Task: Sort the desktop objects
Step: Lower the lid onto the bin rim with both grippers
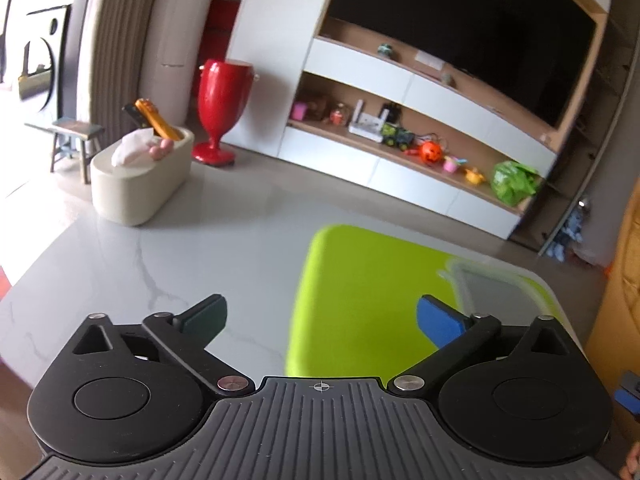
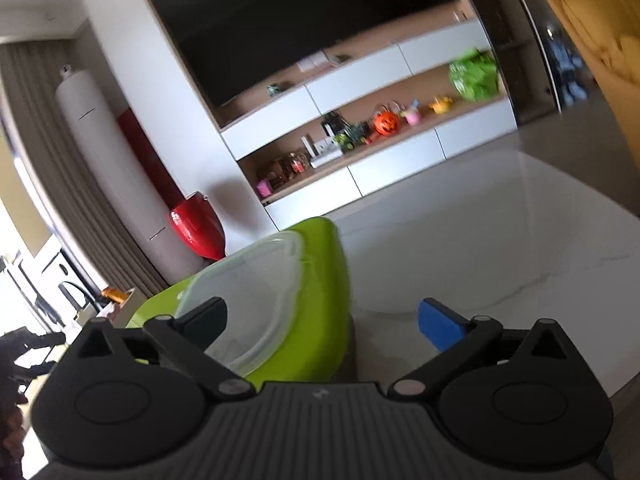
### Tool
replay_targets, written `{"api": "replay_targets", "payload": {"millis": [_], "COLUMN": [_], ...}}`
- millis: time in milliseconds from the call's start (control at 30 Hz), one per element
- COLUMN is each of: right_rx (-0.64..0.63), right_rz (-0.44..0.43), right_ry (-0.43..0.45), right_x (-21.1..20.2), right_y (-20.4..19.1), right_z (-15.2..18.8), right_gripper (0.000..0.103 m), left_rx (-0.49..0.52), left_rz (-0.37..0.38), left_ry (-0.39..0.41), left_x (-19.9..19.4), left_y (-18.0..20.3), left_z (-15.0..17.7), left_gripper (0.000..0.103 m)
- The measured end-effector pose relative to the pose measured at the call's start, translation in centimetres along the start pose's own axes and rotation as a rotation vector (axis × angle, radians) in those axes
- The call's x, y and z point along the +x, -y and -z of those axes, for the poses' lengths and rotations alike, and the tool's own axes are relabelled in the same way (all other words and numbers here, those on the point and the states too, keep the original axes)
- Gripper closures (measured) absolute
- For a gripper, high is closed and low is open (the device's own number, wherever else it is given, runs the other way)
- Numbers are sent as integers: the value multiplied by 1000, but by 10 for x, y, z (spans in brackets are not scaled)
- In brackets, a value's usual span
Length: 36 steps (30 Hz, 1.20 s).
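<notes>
A lime-green mat (image 1: 368,292) lies on the pale marble table (image 1: 160,264), and a clear lidded plastic box (image 1: 500,292) stands on its right part. My left gripper (image 1: 322,322) hangs above the mat's near left edge, jaws wide open, with nothing between them. In the right wrist view the same green mat (image 2: 320,312) and clear box (image 2: 248,288) sit at the lower left. My right gripper (image 2: 322,322) is open and empty above the mat's right edge, and its dark left finger (image 2: 208,320) overlaps the box in the picture.
A cream tissue holder (image 1: 140,176) with an orange tool (image 1: 156,118) in it stands at the table's far left. Beyond the table are a red vase (image 1: 222,108), a TV wall unit (image 1: 400,136) with toys, and a yellow sofa (image 2: 592,40) at right.
</notes>
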State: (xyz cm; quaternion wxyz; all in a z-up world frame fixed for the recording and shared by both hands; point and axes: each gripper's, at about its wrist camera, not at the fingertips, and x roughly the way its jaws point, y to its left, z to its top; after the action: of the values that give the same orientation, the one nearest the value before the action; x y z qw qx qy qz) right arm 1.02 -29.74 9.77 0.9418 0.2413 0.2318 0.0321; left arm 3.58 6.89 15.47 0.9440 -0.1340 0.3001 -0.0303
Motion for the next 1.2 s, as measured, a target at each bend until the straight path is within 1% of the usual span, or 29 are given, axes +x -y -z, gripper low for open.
{"api": "replay_targets", "payload": {"millis": [67,100,133,200,300,367,433,500,567,633,700,767,900,933,1067,1133,1200], "right_rx": [-17,-25,-39,-83,-170,-224,-269,-298,-302,-298,-275,-221,-150,-135,-89,-85,-79], "right_rz": [-39,-56,-59,-28,-1,26,31,38,71,106,123,138,175,182,200,204,187], "right_ry": [-37,-71,-118,-211,-206,-243,-295,-338,-338,-328,-325,-337,-344,-342,-327,-327,-340], "right_x": [-6,-7,-5,0,-3,-1,9,22,35,49,64,77,101,106,117,122,127], "right_y": [-15,-22,-30,-49,-74,-88,-99,-108,-111,-110,-106,-97,-81,-79,-69,-65,-63], "right_z": [5,8,12,22,46,59,72,84,93,97,96,92,85,84,82,77,75], "right_gripper": [0,0,0,0,0,0,0,0,0,0,0,0,0,0,0,0,0], "left_rx": [18,36,51,96,201,237,276,307,320,315,298,287,254,238,201,209,214], "left_rz": [17,7,5,27,8,19,11,-30,-100,-135,-147,-170,-227,-235,-216,-223,-233], "left_ry": [-34,-79,-117,-143,-193,-228,-262,-257,-220,-208,-236,-255,-271,-271,-335,-331,-325], "left_x": [-12,-14,-15,-17,-13,-6,7,22,35,48,61,75,101,107,123,128,133], "left_y": [10,17,23,35,54,63,72,80,86,86,87,87,85,83,74,73,74], "left_z": [9,15,21,38,65,81,95,105,113,120,122,124,120,117,105,103,99], "left_gripper": [0,0,0,0,0,0,0,0,0,0,0,0,0,0,0,0,0]}}
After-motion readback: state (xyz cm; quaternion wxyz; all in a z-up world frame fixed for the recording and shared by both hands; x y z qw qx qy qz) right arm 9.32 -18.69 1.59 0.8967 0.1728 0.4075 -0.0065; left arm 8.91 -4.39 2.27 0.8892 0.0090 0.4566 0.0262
